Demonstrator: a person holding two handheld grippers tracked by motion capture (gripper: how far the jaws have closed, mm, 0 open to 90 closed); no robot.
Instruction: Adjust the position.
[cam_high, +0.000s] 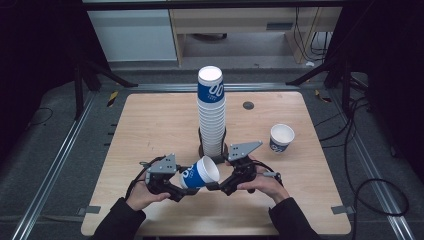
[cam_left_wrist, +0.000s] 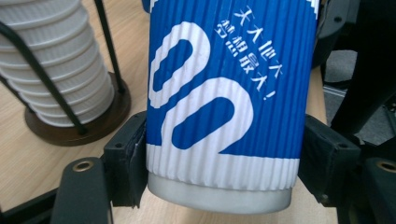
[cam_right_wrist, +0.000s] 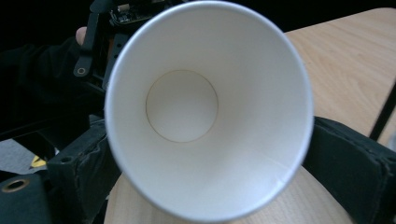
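A blue and white ribbed paper cup (cam_high: 199, 174) lies tilted in the air between my two grippers, above the near part of the wooden table (cam_high: 150, 125). My left gripper (cam_high: 182, 188) is shut on it: in the left gripper view both pads press the white band near the base of the cup (cam_left_wrist: 224, 102). My right gripper (cam_high: 214, 183) faces it from the right. In the right gripper view the cup's open mouth (cam_right_wrist: 187, 102) sits between the two jaws, which flank its rim; whether the pads press on it I cannot tell.
A tall stack of the same cups (cam_high: 211, 115) stands in a black wire holder at the table's middle, just behind the grippers, with its dark round base (cam_left_wrist: 70, 133) close by. One more cup (cam_high: 281, 137) stands upright at the right.
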